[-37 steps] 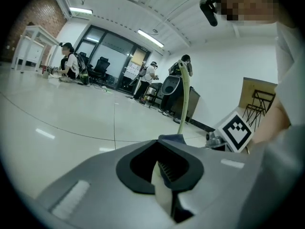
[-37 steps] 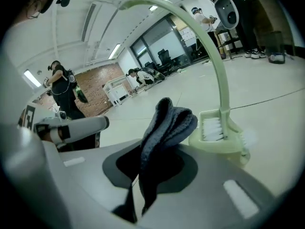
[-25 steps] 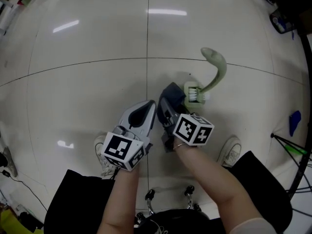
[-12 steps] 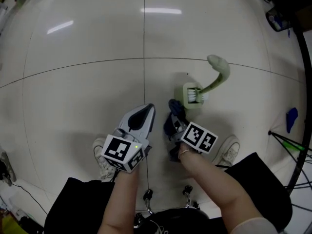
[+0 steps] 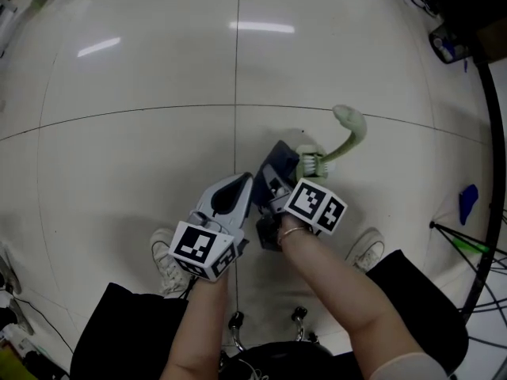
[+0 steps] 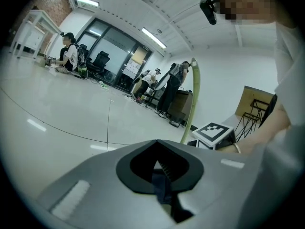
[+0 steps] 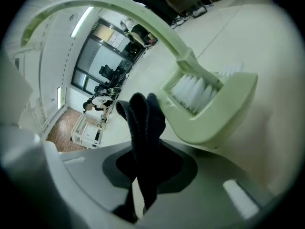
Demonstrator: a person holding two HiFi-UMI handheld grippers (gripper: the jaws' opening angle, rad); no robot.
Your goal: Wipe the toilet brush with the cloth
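The pale green toilet brush [image 5: 348, 133] stands on the floor, its white bristle head [image 5: 313, 163] low in a green base. My right gripper [image 5: 276, 176] is shut on a dark cloth [image 5: 279, 158], which bunches up against the left side of the brush head. In the right gripper view the cloth [image 7: 143, 123] rises from the right gripper [image 7: 143, 175] beside the bristles [image 7: 193, 92], under the curved handle [image 7: 119, 8]. My left gripper [image 5: 242, 184] hovers shut just left of the cloth. A thin dark-blue strip shows in the left gripper [image 6: 159, 151] gap.
The person's two shoes [image 5: 166, 252] [image 5: 366, 248] stand on the tiled floor below the grippers. A blue object [image 5: 467, 200] and black stand legs [image 5: 475, 252] lie at the right. Dark gear [image 5: 447, 42] sits at the top right. People sit at desks [image 6: 71, 56] far off.
The right gripper drew the cloth back from the brush half a second ago and has now pushed it forward against the brush head again. The left gripper has barely moved.
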